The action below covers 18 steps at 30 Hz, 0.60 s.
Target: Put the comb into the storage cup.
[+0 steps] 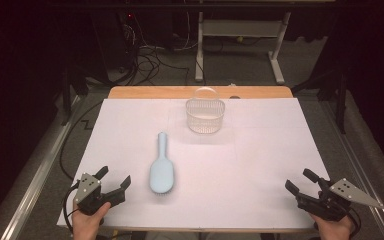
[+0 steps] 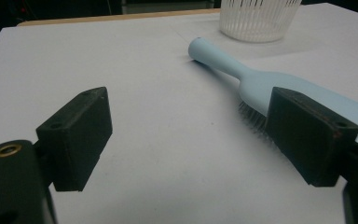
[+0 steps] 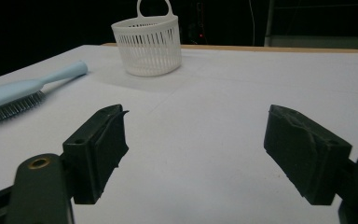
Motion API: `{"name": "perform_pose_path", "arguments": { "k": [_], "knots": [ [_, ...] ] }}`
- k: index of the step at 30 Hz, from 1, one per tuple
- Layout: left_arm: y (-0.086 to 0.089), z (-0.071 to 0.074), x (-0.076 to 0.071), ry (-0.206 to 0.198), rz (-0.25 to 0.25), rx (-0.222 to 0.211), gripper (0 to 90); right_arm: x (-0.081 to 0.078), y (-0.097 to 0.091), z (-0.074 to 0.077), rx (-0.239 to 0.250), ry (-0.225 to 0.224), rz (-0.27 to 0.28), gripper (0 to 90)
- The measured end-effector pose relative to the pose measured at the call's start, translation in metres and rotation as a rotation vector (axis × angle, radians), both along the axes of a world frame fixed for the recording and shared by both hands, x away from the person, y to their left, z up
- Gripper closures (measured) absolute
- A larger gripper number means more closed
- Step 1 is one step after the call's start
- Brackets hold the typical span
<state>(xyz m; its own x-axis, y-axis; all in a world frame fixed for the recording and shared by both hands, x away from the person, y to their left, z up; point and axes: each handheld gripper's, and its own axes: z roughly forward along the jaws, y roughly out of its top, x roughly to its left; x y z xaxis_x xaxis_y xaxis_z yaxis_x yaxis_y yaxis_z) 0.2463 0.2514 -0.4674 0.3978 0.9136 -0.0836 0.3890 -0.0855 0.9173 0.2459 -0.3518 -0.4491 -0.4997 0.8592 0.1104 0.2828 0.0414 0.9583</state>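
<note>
The left gripper (image 2: 189,140) has its 2 black fingers (image 2: 77,135) wide apart, with nothing between them. A light blue hairbrush (image 2: 261,84) lies on the white table (image 2: 98,60), bristles down. A white basket (image 2: 258,18) stands behind it.

Hairbrush (image 1: 161,169): one, pale blue plastic, paddle-shaped head tapering to a rounded handle. Lies flat on the white table cover, bristles down, smooth back up; dark bristles show under the head's edge in the left gripper view (image 2: 256,84) and the right gripper view (image 3: 16,95). Handle points away toward the far side, head toward the near edge. Position: left of the table's middle, nearer the left-hand side, resting free and untouched.
</note>
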Motion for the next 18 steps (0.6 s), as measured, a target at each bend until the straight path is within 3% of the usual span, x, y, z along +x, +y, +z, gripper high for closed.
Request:
{"name": "perform_pose_path", "arguments": {
  "k": [18],
  "knots": [
    [0.0003, 0.0003, 0.0004, 0.003, -0.007, -0.008, 16.0, 0.0002, 0.0009, -0.0003, -0.005, 0.003, 0.005, 21.4]
  ]
}}
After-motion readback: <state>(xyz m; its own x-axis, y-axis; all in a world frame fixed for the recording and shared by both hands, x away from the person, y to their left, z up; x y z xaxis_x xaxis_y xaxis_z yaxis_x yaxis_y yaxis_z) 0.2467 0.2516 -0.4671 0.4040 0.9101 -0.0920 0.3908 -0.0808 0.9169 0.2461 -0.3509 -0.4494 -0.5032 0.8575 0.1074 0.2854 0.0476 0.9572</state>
